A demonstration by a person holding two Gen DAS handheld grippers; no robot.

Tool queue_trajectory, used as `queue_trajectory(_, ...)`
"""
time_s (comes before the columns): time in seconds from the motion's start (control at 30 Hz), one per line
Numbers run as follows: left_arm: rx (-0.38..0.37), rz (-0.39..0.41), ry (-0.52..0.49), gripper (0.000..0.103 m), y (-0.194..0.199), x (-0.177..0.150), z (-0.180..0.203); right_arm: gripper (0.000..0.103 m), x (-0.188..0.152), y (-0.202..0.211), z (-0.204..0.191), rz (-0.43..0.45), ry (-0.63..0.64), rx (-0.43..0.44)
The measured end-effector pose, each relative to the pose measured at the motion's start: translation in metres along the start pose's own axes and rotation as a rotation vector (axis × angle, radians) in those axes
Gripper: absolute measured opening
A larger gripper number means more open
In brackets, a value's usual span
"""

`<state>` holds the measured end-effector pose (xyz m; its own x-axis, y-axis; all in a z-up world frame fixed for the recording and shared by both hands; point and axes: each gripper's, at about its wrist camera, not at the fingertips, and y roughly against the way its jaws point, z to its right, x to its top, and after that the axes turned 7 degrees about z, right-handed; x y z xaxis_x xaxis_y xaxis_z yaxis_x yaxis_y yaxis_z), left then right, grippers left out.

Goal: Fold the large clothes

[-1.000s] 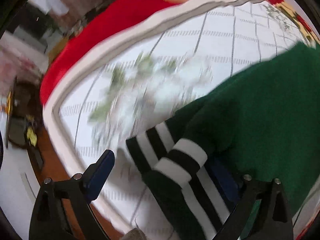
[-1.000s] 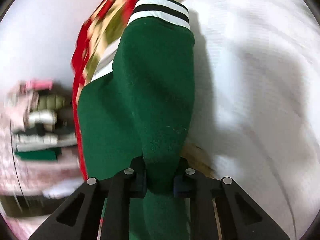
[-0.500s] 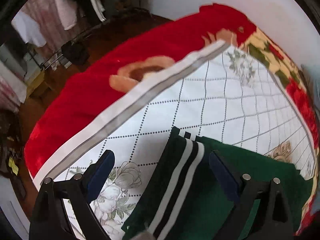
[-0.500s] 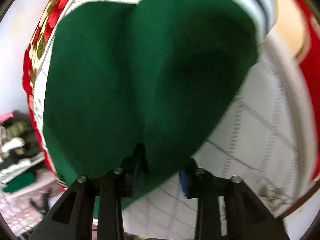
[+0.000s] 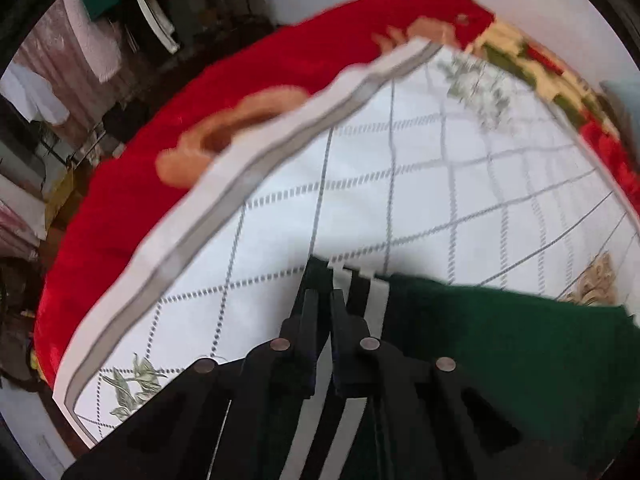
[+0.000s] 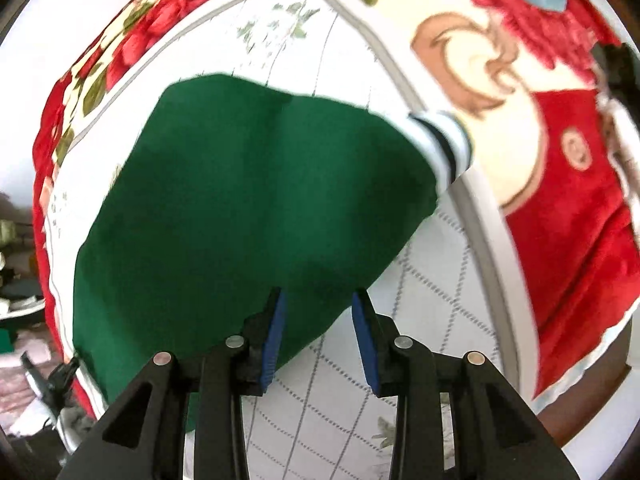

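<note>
Left tool (image 5: 324, 300): clenched on the striped hem (image 5: 356, 292) of the green garment (image 5: 500, 344). Half a second ago its jaws stood wide on either side of this band; now the pads pinch the dark-and-white ribbing. Judgement: grasp secured, corner ready to be lifted or drawn over.

Right tool (image 6: 318, 320): released, blue pads apart, with green cloth showing between them but no pad pressing on it. 1 second ago it gripped a fold of the same garment. Judgement: that end has been laid down.

Green garment: spread on the white quilted cover (image 6: 420, 280), its striped cuff (image 6: 440, 140) lying at the cover's bordered edge.

Bed: red floral blanket (image 5: 160, 168) beneath the cover.

Task standing: mid-fold, 1 corner held, fold unfinished.
</note>
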<state>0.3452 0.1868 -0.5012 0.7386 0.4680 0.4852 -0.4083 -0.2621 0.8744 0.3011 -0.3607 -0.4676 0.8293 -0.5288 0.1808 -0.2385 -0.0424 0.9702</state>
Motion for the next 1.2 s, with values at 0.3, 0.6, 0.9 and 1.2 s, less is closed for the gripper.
queue_trajectory(0.3, -0.041, 0.123, 0.023, 0.000, 0.042, 0.049, -0.017, 0.038, 0.028, -0.004, -0.108, 0.064, 0.245, 0.171)
queue_trajectory(0.6, -0.141, -0.043, 0.070, 0.095, 0.007, 0.009, -0.029, 0.071, 0.047, -0.042, -0.167, -0.018, 0.351, 0.287)
queue_trajectory(0.9, -0.249, -0.115, 0.152, 0.097, -0.026, -0.007, -0.027, 0.071, 0.037, -0.088, -0.197, -0.088, 0.432, 0.249)
queue_trajectory(1.2, -0.183, 0.048, 0.005, 0.006, 0.023, 0.012, 0.003, 0.071, 0.038, -0.106, -0.206, -0.086, 0.458, 0.183)
